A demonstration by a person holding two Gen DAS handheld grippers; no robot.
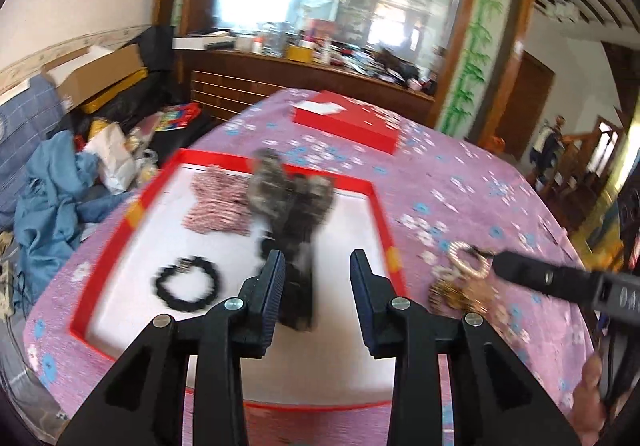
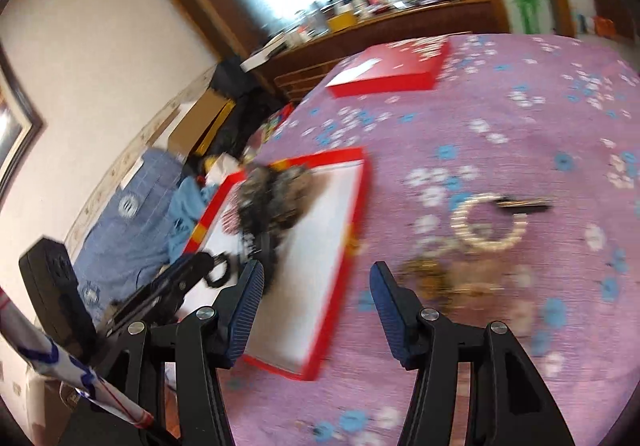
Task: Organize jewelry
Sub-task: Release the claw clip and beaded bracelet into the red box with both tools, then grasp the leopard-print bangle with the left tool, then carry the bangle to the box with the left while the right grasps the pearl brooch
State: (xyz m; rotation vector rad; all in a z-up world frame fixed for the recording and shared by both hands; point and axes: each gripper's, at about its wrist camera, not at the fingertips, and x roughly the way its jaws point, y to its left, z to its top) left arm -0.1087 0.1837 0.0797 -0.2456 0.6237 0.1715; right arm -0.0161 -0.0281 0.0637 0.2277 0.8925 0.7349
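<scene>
A red-rimmed box (image 1: 380,205) with a white floor lies on the purple tablecloth. In it are a red-white striped bow (image 1: 218,205), a black beaded bracelet (image 1: 187,283) and a grey-black furry hair piece (image 1: 290,205). My left gripper (image 1: 317,278) is open just above the box; the furry piece lies between its fingers, blurred. Right of the box lie a pearl ring (image 2: 488,221), a black clip (image 2: 524,204) and gold pieces (image 2: 432,274). My right gripper (image 2: 316,298) is open, low over the box's right rim (image 2: 348,230).
A closed red lid (image 1: 348,119) lies at the table's far side. The flowered tablecloth (image 2: 520,117) covers the whole table. Clothes and boxes (image 1: 80,149) pile up left of the table. A wooden sideboard (image 1: 304,81) stands behind.
</scene>
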